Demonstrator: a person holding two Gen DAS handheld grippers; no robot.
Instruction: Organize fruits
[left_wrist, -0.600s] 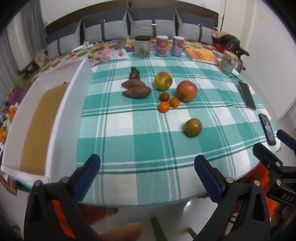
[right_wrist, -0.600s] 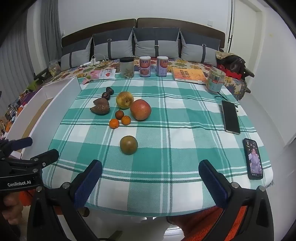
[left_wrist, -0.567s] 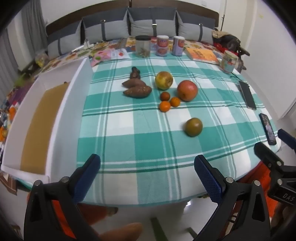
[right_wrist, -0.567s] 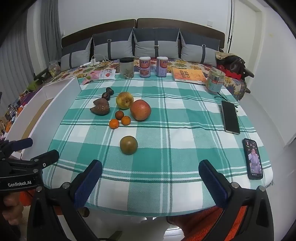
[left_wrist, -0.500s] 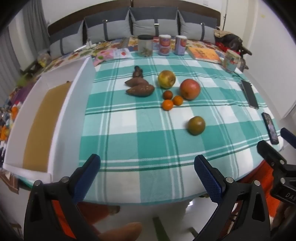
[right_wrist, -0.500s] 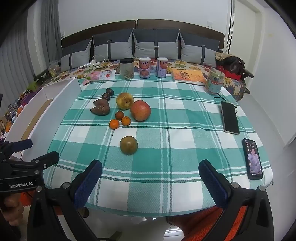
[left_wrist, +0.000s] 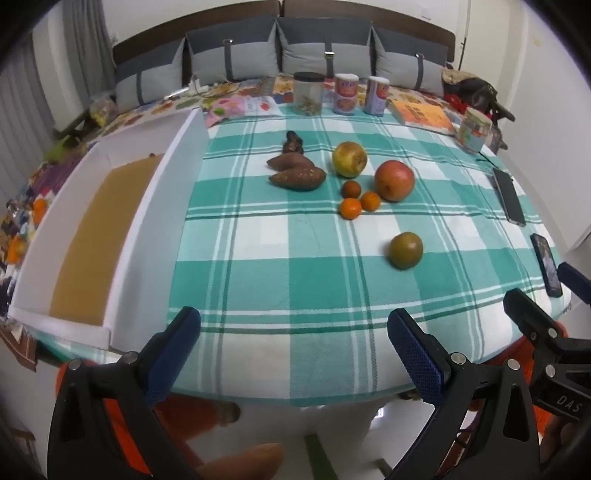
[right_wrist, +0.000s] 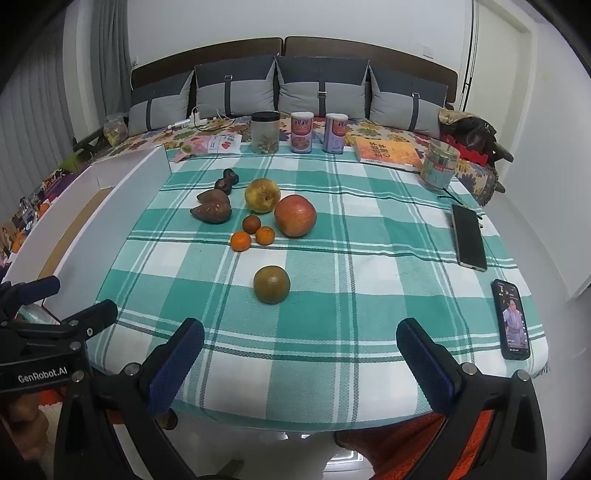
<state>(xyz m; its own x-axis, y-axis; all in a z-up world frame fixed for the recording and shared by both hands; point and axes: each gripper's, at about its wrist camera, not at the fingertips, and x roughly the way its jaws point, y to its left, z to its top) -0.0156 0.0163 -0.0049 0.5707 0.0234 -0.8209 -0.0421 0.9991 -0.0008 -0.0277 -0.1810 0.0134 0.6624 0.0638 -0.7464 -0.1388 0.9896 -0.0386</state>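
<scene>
On the green checked tablecloth (left_wrist: 280, 258) lie a green-brown round fruit (left_wrist: 405, 250) (right_wrist: 271, 284), a red apple (left_wrist: 394, 180) (right_wrist: 295, 215), a yellow apple (left_wrist: 349, 159) (right_wrist: 262, 195), three small oranges (left_wrist: 351, 208) (right_wrist: 241, 240), and brown sweet potatoes (left_wrist: 297, 177) (right_wrist: 211, 211). A white open box (left_wrist: 92, 229) (right_wrist: 85, 221) stands at the left. My left gripper (left_wrist: 293, 345) is open and empty at the table's near edge. My right gripper (right_wrist: 301, 354) is open and empty, also at the near edge.
Jars and cans (right_wrist: 301, 133) and an orange book (right_wrist: 388, 151) stand along the far edge, with a clear tub (right_wrist: 439, 164) at the far right. Two phones (right_wrist: 469, 232) (right_wrist: 512, 319) lie on the right side. A sofa with grey cushions (right_wrist: 321, 88) is behind.
The left wrist view has tilted slightly, so the table sits a little higher in frame. The fruits have not moved. Both grippers stay open.
</scene>
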